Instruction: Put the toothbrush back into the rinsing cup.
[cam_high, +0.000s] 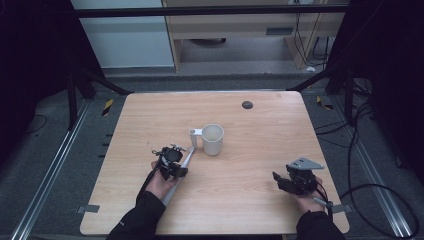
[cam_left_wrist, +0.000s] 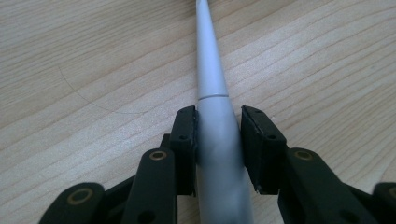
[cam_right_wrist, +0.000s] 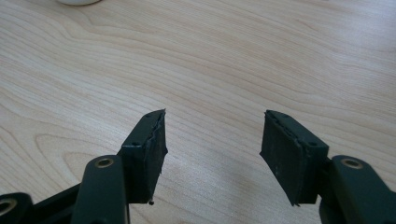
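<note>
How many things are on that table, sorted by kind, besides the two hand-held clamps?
White cup: 1
Long grey handled tool lying flat, with a small cup-like end by the white cup: 1
Dark round disc near the far edge: 1
Total: 3

- Lower stretch of the grey handle (cam_high: 176, 176) covered by the left gripper (cam_high: 171, 162) and the left hand (cam_high: 161, 183) in the high view.
- Far end of that handle cut off by the top edge in the left gripper view, near end by the bottom edge.
- Cannot tell from the left gripper view whether the right-hand pad (cam_left_wrist: 254, 140) touches the handle.
- Just a white sliver (cam_right_wrist: 78, 2) at the top edge of the right gripper view; too little to identify.
- Small dark disc (cam_high: 247, 104) on the table (cam_high: 250, 150) too small to identify.
</note>
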